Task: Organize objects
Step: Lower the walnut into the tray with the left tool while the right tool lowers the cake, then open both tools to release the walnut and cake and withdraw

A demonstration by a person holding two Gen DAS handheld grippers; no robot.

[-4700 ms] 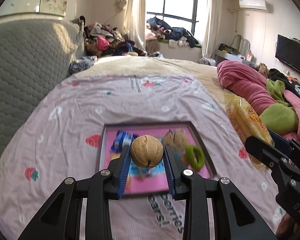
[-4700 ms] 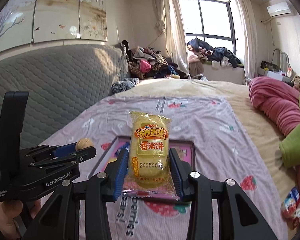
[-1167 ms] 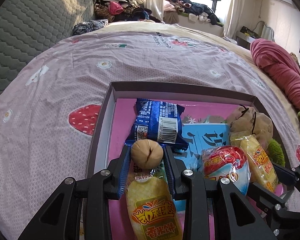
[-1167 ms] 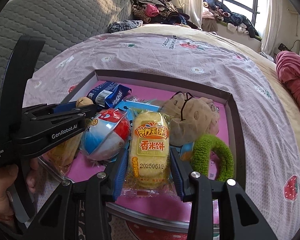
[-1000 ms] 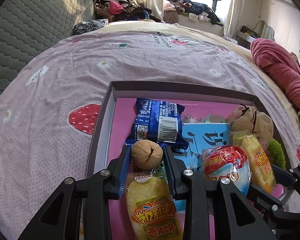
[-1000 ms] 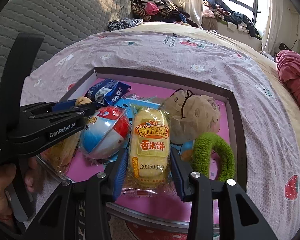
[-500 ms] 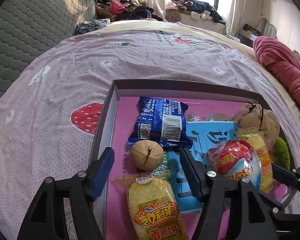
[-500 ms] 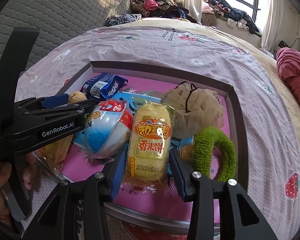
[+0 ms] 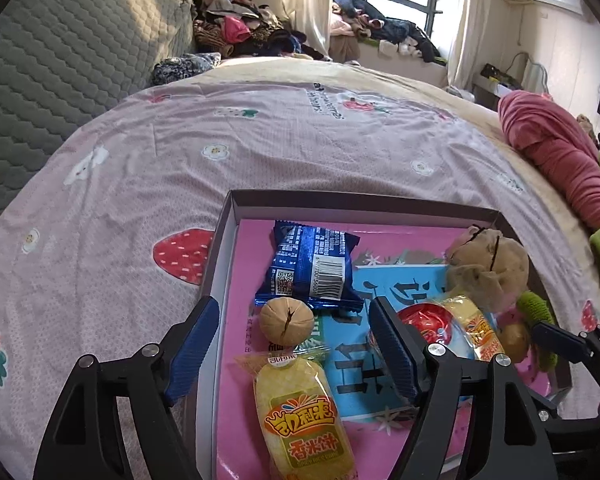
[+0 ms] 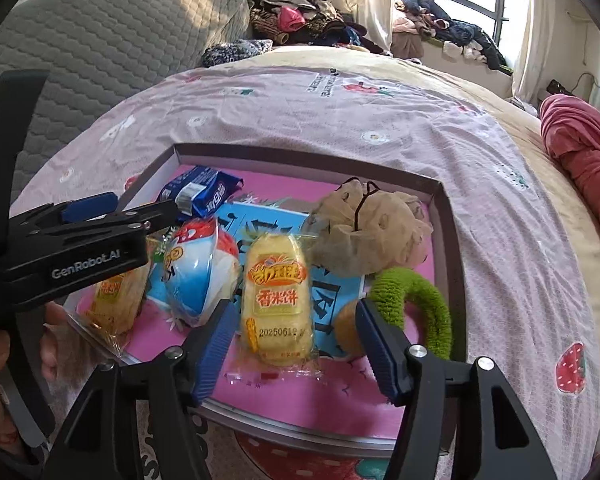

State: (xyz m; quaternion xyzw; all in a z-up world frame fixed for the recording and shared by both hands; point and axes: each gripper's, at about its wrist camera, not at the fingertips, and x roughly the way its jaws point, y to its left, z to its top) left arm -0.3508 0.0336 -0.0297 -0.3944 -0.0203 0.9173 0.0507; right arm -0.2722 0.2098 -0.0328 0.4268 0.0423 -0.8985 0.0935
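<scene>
From the left wrist view, the left gripper (image 9: 294,322) hangs over the near left part of the tray (image 9: 356,199), which sits on a pink strawberry-print sheet (image 9: 220,128) on the bed. Its jaws are opening and stand well apart, and the blue pads touch nothing. The walnut (image 9: 286,321) lies between them on the tray floor, free of both pads, just near of the blue packet (image 9: 310,264) and just far of a yellow cake (image 9: 300,412). To the right a red-topped snack (image 9: 424,320) and a second yellow cake (image 9: 474,328) lie side by side, with the beige pouch (image 9: 488,266) beyond them and a bit of green ring (image 9: 534,306) at the right wall. The right gripper's black frame pokes in at the lower right edge.

From the right wrist view, the right gripper (image 10: 292,322) is over the tray's (image 10: 300,154) near edge. Its jaws are opening too, and the yellow cake (image 10: 278,300) lies flat between them, with a gap at each pad. Left of it sits the red, white and blue snack (image 10: 200,268), and further left another cake (image 10: 116,300) under the left gripper's (image 10: 152,212) frame. The pouch (image 10: 370,232) rests beyond the cake, the green ring (image 10: 418,304) to the right, and the blue packet (image 10: 204,194) in the far left corner. A hand (image 10: 4,344) grips the left tool at the lower left.
</scene>
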